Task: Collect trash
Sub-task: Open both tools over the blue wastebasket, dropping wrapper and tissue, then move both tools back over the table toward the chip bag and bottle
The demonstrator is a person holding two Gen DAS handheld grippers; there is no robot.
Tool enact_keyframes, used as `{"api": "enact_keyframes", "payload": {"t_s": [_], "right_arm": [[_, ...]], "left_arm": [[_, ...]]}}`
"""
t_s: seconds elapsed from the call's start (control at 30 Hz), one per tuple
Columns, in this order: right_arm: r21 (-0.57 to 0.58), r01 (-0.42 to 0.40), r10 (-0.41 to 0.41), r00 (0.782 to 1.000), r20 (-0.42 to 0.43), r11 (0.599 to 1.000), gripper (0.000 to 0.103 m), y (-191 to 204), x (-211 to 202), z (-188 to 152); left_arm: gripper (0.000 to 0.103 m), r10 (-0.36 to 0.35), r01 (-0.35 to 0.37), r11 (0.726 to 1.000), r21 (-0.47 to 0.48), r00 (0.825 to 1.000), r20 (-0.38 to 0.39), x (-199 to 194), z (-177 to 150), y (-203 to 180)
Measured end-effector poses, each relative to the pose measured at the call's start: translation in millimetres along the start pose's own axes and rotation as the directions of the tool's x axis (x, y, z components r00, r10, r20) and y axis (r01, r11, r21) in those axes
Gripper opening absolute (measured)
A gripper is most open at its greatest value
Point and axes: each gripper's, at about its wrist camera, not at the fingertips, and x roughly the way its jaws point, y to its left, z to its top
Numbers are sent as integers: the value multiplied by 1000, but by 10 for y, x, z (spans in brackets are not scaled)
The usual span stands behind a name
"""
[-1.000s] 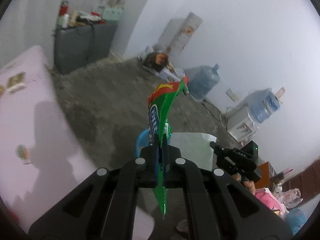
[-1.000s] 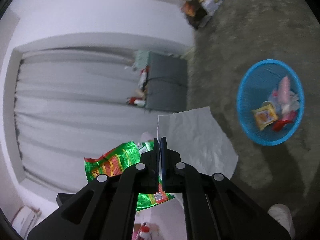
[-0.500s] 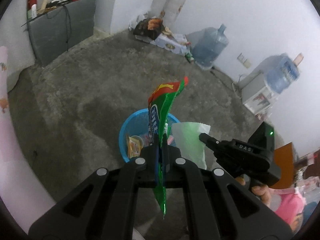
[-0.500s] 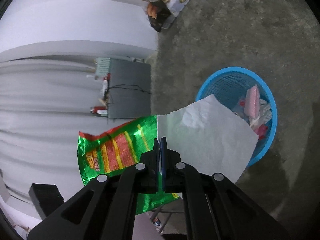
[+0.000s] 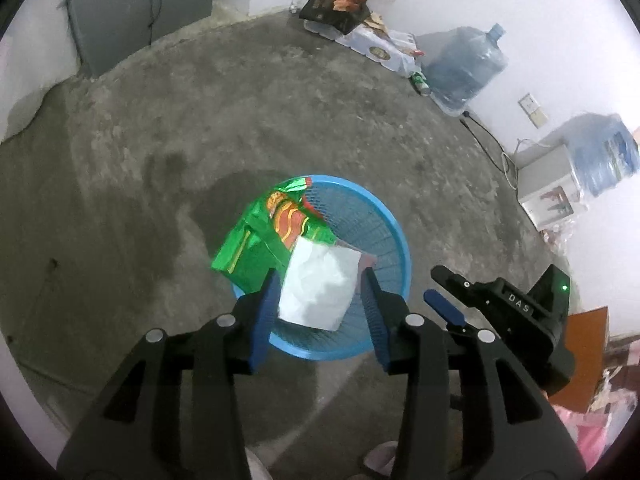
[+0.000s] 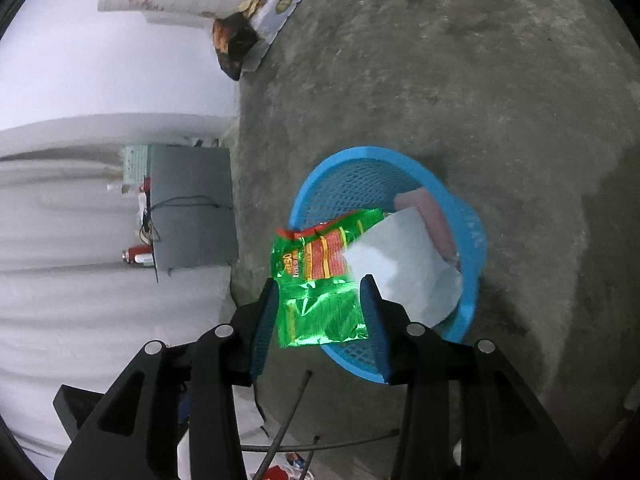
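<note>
A blue mesh basket (image 5: 396,240) stands on the concrete floor right below both grippers. My left gripper (image 5: 320,284) hangs over it with its jaws opening and nothing pressed between the pads. A green snack wrapper (image 5: 264,236) falls loose over the basket's left rim, and a white paper sheet (image 5: 320,288) drops beside it. My right gripper (image 6: 320,292), also seen from the left wrist (image 5: 434,282), is opening too, with its pads clear. From the right wrist, the green wrapper (image 6: 320,280) and the white paper (image 6: 400,268) tumble at the basket (image 6: 472,232).
Pink trash (image 6: 432,216) lies in the basket. Water jugs (image 5: 464,68), a white box (image 5: 548,184) and a cable run along the right wall. A grey cabinet (image 5: 140,4) stands far left, bags (image 5: 340,4) at the far wall. Thin rods (image 6: 288,416) lie near my right gripper.
Both grippers came down over the basket and opened. The green wrapper left the left jaws and the white paper left the right jaws; both now fall at the basket.
</note>
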Motion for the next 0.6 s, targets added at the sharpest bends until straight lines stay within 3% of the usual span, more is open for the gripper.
{"api": "enact_keyframes", "payload": {"t_s": [0.2, 0.3, 0.43, 0.53, 0.6], "right_arm": [[-15, -22, 23, 998, 63, 1000, 43, 47, -271, -157], [-110, 3, 9, 994, 111, 994, 50, 302, -427, -356], [-312, 61, -12, 987, 158, 948, 61, 806, -592, -841], [-432, 95, -18, 983, 180, 897, 73, 1119, -695, -1303], [-520, 141, -44, 980, 195, 843, 78, 1333, -755, -1654]], "left_arm": [[52, -22, 20, 999, 33, 999, 41, -425, -41, -118], [53, -48, 45, 999, 26, 992, 115, -852, -121, -138], [65, -65, 69, 998, -3, 956, 285, -1648, -337, -59], [70, -68, 73, 997, 1, 925, 373, -2220, -604, 68], [71, -52, 56, 998, 3, 912, 406, -2493, -778, 186]]}}
